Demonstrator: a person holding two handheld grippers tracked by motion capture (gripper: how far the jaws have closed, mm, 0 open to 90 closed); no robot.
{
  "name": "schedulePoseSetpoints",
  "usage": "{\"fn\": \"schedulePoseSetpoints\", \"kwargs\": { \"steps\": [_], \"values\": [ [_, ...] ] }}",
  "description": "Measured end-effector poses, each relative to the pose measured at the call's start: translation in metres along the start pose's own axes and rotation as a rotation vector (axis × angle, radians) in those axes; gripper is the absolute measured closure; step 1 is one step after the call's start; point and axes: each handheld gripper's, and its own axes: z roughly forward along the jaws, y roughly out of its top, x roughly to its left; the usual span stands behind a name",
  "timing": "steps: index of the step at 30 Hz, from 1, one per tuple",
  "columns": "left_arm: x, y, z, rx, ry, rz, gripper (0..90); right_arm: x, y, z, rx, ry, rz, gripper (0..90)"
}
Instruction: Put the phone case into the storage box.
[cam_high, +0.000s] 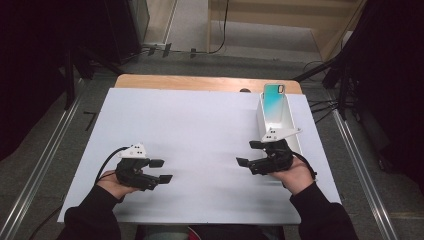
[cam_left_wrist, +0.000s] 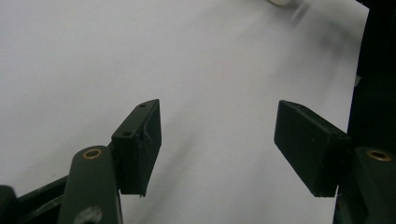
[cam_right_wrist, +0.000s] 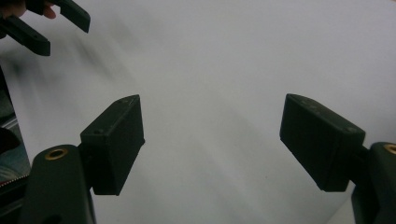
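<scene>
A phone (cam_high: 273, 96) with a teal-to-white back leans upright at the far end of a narrow white box (cam_high: 280, 126) on the right side of the table. My right gripper (cam_high: 248, 153) is held just left of the box's near end, open and pointing left, with nothing between its jaws (cam_right_wrist: 212, 144). My left gripper (cam_high: 161, 170) hovers over the near left part of the white sheet (cam_high: 200, 130), open and empty, pointing right (cam_left_wrist: 217, 144). The two grippers face each other, well apart. In the right gripper view the left gripper's fingertips (cam_right_wrist: 46, 23) show at the top left.
The white sheet covers most of a wooden table, whose bare far edge (cam_high: 200, 82) shows behind it. Metal rails (cam_high: 45, 160) run along both sides on the floor. Dark stands and cables (cam_high: 325, 107) sit beyond the right edge.
</scene>
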Motion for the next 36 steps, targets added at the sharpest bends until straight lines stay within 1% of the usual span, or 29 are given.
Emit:
{"fn": "schedulePoseSetpoints", "kwargs": {
  "steps": [3, 6, 10, 14, 18, 22, 24, 25, 29, 32, 36],
  "values": [
    [0.0, 0.0, 0.0, 0.0, -0.002, -0.001, 31.4, 0.001, -0.004, 0.0, 0.003, 0.004, -0.01, 20.5],
    [0.0, 0.0, 0.0, 0.0, -0.006, -0.001, 31.4, 0.004, -0.009, 0.001, 0.014, 0.011, -0.007, 20.5],
    [0.0, 0.0, -0.001, -0.003, -0.007, -0.002, 31.4, 0.005, -0.014, 0.001, 0.009, 0.011, -0.019, 20.6],
    [-0.001, 0.0, -0.001, -0.008, -0.005, -0.005, 31.4, 0.004, -0.02, 0.0, 0.009, 0.011, -0.009, 20.5],
    [-0.001, 0.0, -0.001, -0.008, -0.006, -0.004, 31.4, 0.005, -0.026, -0.001, 0.003, 0.014, -0.017, 20.5],
    [-0.001, 0.0, -0.001, -0.007, -0.008, -0.003, 31.4, 0.007, -0.032, -0.002, 0.016, 0.014, -0.015, 20.5],
    [-0.001, 0.0, -0.001, -0.007, -0.008, -0.003, 31.4, 0.008, -0.035, -0.003, 0.023, 0.021, -0.013, 20.5],
    [-0.001, 0.0, -0.001, -0.007, -0.008, -0.003, 31.4, 0.008, -0.036, -0.003, 0.021, 0.016, -0.016, 20.6],
    [-0.001, 0.0, -0.001, -0.007, -0.008, 0.001, 31.4, 0.011, -0.041, -0.005, 0.028, 0.023, -0.004, 20.5],
    [-0.001, 0.0, -0.002, -0.011, -0.007, -0.003, 31.4, 0.012, -0.044, -0.005, 0.021, 0.02, -0.029, 20.6],
    [-0.001, 0.0, -0.002, -0.009, -0.012, 0.0, 31.4, 0.014, -0.048, -0.005, 0.017, 0.025, -0.037, 20.6]
  ]
}}
